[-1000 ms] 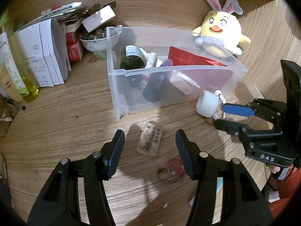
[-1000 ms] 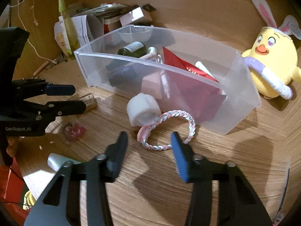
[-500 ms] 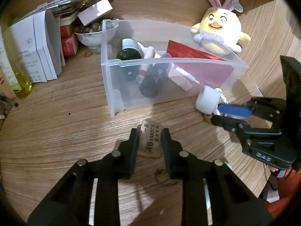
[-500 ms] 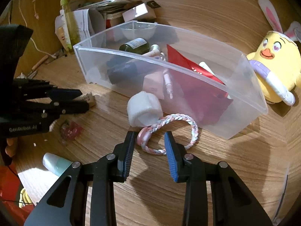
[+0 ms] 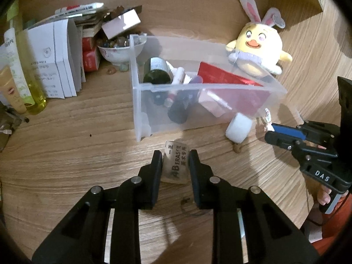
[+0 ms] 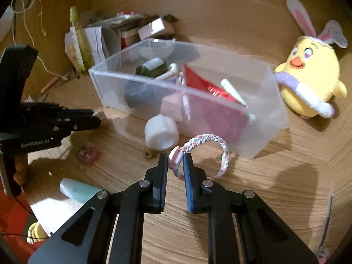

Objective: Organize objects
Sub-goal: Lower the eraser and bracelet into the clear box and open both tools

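Note:
My left gripper (image 5: 175, 157) is shut on a beige eraser (image 5: 176, 165) with printed lettering, just in front of the clear plastic bin (image 5: 206, 88). In the right wrist view my right gripper (image 6: 176, 157) is shut on the pink end of a braided bracelet (image 6: 206, 140), whose loop hangs free above the wood. A white roll (image 6: 160, 132) lies beside the bin's front wall (image 6: 220, 114). The bin holds a dark bottle (image 5: 157, 70), a red packet (image 5: 224, 77) and small tubes. Each gripper shows in the other's view, the right one (image 5: 270, 132) and the left one (image 6: 96, 118).
A yellow plush chick (image 5: 257, 52) sits behind the bin at the right. Papers, boxes, a bowl of beads (image 5: 118, 48) and a yellow bottle (image 5: 33, 83) crowd the back left. A red wrapper (image 6: 89, 155) and a pale green tube (image 6: 77, 190) lie on the wooden table (image 5: 66, 143).
Both grippers closed: the left onto the eraser, the right onto the bracelet's pink end. The right has since lifted the bracelet off the table.

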### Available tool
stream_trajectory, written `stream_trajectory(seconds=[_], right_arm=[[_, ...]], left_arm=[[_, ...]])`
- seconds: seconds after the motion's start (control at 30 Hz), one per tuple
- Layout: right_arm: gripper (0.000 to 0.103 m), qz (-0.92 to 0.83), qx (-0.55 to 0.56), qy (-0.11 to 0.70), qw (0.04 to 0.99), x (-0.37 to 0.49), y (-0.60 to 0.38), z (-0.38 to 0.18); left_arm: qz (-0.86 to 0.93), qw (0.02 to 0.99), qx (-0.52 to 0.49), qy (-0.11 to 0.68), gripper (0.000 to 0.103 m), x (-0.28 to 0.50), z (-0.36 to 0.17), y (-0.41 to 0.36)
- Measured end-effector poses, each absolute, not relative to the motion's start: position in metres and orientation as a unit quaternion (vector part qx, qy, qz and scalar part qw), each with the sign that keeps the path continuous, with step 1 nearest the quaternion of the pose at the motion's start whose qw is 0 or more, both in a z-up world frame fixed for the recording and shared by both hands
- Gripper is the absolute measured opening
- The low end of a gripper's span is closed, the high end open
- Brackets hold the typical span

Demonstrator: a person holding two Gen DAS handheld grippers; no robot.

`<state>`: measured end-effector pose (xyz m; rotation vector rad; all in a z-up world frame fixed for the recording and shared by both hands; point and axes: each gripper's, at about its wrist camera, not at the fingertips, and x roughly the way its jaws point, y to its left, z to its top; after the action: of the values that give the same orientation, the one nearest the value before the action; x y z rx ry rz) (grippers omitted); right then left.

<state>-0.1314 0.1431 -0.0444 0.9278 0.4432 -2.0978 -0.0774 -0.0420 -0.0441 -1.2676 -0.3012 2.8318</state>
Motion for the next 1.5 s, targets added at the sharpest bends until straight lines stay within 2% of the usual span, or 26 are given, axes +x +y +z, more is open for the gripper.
stream_trajectory(seconds=[0.93,1.5], right_arm=[[0.013,-0.875,0.272,0.106,0.386,-0.162,0.147,0.033],[0.013,-0.864,0.336,0.119,0.356,-0.231,0.112,-0.004]], left_arm=[[0.946,0.003,-0.308,-0.105,0.024,-0.095,0.035,-0.046],[0.928,-0.001,-0.359,-0.100,0.024,-0.145,0.008,-0.048]])
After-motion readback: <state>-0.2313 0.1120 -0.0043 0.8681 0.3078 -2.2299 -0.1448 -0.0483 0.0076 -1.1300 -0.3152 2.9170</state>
